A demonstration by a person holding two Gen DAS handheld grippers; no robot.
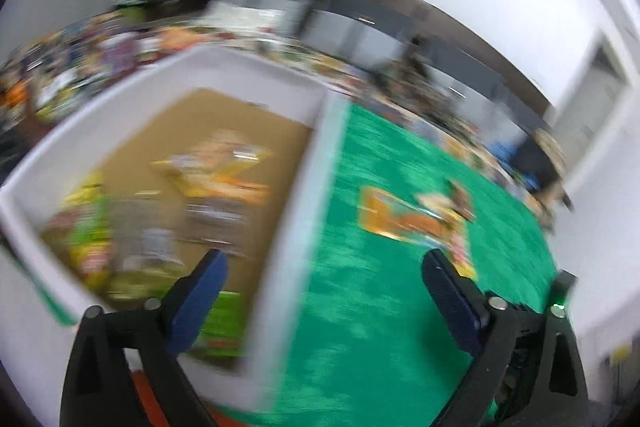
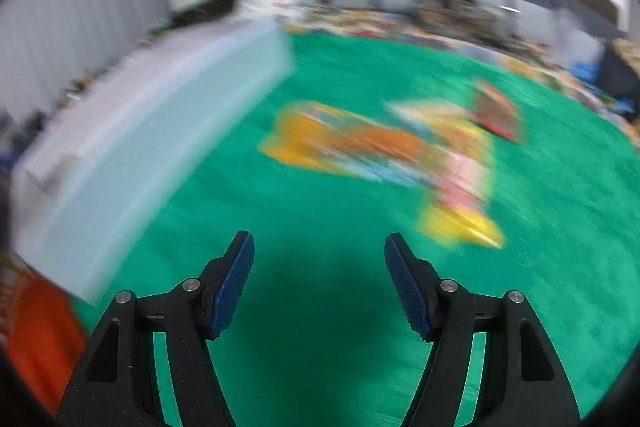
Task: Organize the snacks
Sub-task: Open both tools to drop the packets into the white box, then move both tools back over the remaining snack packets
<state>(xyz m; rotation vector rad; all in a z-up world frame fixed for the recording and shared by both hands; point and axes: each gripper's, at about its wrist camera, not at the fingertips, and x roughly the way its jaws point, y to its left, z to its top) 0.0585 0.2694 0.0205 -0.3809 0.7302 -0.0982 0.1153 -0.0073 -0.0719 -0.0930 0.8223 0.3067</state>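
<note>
While three snack packets lie loose on the green cloth [image 2: 328,307], an orange-and-yellow packet [image 2: 340,143] sits nearest the white box [image 1: 304,195], a yellow-and-pink packet [image 2: 460,195] touches or overlaps it on the far side, and a small red packet [image 2: 498,113] rests just beyond; blur hides all print and the exact edges. Several packets already lie on the box's brown floor, seen from the left wrist. The right gripper [image 2: 320,267] hangs over bare cloth short of the loose pile, jaws apart at a middling width with nothing between them; the left gripper [image 1: 324,287] straddles the box's near wall, jaws spread wide and empty. The step in hand looks like the reach for the next loose packet; it is likely done best by coming down on a free edge of a single packet, away from the overlap, so that only one lifts; flat foil probably needs a pinch on a raised seam; the left should stay clear of the box mouth.
</note>
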